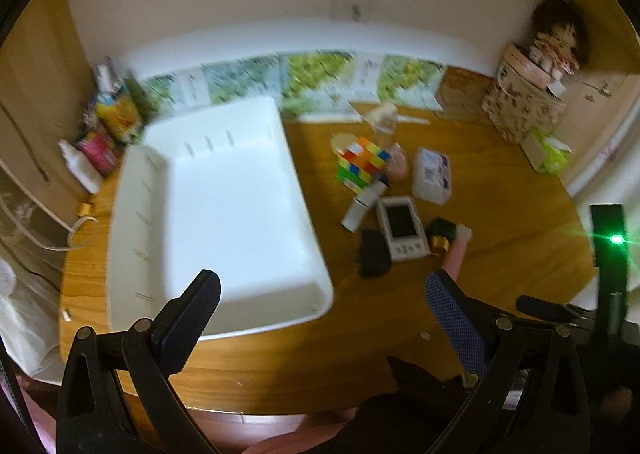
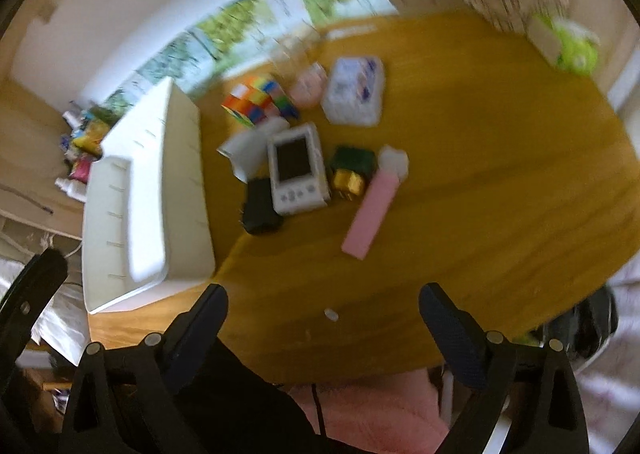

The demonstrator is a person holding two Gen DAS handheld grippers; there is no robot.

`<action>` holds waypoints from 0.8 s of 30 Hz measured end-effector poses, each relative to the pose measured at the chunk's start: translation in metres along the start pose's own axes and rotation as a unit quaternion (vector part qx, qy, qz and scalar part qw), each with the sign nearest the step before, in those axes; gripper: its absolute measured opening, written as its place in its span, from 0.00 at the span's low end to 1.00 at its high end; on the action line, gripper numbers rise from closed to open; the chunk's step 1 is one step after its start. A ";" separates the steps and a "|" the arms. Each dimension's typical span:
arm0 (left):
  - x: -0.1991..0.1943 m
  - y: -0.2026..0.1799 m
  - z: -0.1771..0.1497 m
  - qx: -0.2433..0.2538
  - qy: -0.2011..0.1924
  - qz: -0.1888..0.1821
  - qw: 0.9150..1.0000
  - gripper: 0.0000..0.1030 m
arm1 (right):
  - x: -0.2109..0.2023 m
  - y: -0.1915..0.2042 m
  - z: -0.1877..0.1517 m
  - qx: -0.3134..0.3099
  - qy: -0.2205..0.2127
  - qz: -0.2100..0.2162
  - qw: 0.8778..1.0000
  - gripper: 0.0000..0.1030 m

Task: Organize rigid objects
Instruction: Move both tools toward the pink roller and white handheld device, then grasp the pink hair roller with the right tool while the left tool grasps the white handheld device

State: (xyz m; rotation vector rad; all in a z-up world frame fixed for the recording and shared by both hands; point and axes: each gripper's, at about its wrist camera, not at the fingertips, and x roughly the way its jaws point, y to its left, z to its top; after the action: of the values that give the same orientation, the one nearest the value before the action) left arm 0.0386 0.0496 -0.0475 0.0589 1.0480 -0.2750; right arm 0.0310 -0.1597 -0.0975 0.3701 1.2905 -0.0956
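1. Clutter for sorting lies grouped mid-worktop (image 2: pixel 480 193), just right of an empty white tray (image 1: pixel 224 213); nothing is in the tray yet.
2. Cube (image 1: pixel 362 165): multicoloured puzzle, stiff, probably light; flat opposite faces are the likely hold. It stands at the far edge of the group.
3. Handheld (image 2: pixel 296 169): white console with dark screen, lying flat. Judged rigid but scratch-prone; best taken by its long edges, not the screen.
4. Pink box (image 2: pixel 370 209): slim, long, white-capped, nearest the right gripper (image 2: pixel 324 314); likely light card that could dent, so take it across the narrow width.
5. White tube (image 1: pixel 362 207), black item (image 2: pixel 260 205) and green-gold item (image 2: pixel 350 169) touch or crowd the handheld; too blurred to identify further.
6. Wipes pack (image 2: pixel 354 91): soft-sided, likely yielding.
7. Left gripper (image 1: pixel 320 294): fingers wide apart, empty, above the tray's near corner. Right gripper: fingers wide apart, empty, over bare wood.
8. Worktop: rounded, smooth orange-brown wood, probably slippery. White wall behind, green prints along its base, patterned bag (image 1: pixel 524 109) far right.
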 end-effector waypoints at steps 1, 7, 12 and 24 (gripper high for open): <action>0.004 0.000 0.002 -0.001 0.010 -0.009 1.000 0.99 | 0.005 -0.003 -0.001 0.009 0.008 0.000 1.000 0.94; 0.027 -0.007 0.016 -0.006 0.066 -0.043 0.997 0.99 | 0.035 -0.018 0.007 0.043 0.041 0.000 0.998 0.85; 0.048 -0.022 0.029 0.007 0.104 -0.029 0.994 0.99 | 0.058 -0.026 0.022 0.055 0.058 0.002 0.997 0.75; 0.113 -0.055 0.054 -0.020 0.201 -0.007 0.979 0.99 | 0.094 -0.036 0.050 0.039 0.100 0.017 0.994 0.51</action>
State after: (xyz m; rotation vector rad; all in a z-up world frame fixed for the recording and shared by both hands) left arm 0.1235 -0.0355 -0.1136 0.0727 1.4567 -0.2611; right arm 0.0937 -0.1972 -0.1831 0.4776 1.4807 -0.0815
